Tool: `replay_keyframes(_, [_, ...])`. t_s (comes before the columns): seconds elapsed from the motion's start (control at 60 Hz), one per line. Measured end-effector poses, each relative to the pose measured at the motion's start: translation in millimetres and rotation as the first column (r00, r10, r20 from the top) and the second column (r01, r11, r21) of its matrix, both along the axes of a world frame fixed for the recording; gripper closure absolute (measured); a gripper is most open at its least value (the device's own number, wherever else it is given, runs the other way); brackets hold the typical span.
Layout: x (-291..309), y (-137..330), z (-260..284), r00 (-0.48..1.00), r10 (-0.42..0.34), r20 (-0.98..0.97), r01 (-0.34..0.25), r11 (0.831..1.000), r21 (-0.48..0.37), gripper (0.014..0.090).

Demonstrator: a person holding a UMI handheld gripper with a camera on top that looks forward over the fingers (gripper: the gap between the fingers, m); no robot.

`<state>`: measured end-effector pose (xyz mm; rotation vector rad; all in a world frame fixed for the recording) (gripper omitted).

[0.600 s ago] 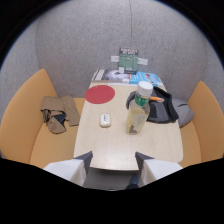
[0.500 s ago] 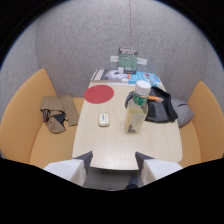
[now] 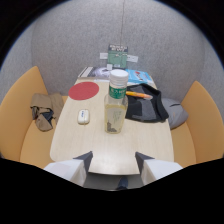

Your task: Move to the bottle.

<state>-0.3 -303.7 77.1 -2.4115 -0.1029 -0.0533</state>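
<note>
A white computer mouse (image 3: 83, 116) and a red round mat (image 3: 83, 91) lie to the left of the clear bottle (image 3: 115, 102), which stands upright mid-bench with a white cap, green label and pale liquid low inside, beyond the claw (image 3: 113, 161). The claw is spread wide and holds nothing. Right of the bottle lie an orange pen (image 3: 138, 94) and a dark cloth (image 3: 147, 107) on the pale wooden bench (image 3: 100, 145), ringed by orange seating (image 3: 17, 107) and a grey wall (image 3: 75, 40).
</note>
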Motion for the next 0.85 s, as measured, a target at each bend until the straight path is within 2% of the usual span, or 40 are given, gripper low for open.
replay_keyframes(0.45, [5, 71, -18, 1.000, 0.005, 0.012, -0.006, 0.999, 0.050, 0.0177])
replay_keyframes(0.6, [4, 81, -18, 1.000, -0.001, 0.011, 0.000, 0.998, 0.059, 0.0178])
replay_keyframes(0.617, [4, 82, -18, 1.000, -0.001, 0.011, 0.001, 0.998, 0.060, 0.0152])
replay_keyframes(0.65, [4, 83, -18, 1.000, -0.003, 0.009, 0.002, 0.998, 0.059, 0.0177])
replay_keyframes(0.667, [4, 83, -18, 1.000, -0.003, 0.008, 0.003, 0.998, 0.059, 0.0147])
replay_keyframes(0.7, [3, 84, -17, 1.000, -0.005, 0.007, 0.004, 0.998, 0.060, 0.0175])
replay_keyframes(0.85, [3, 84, -18, 1.000, -0.011, 0.004, 0.011, 0.998, 0.060, 0.0175])
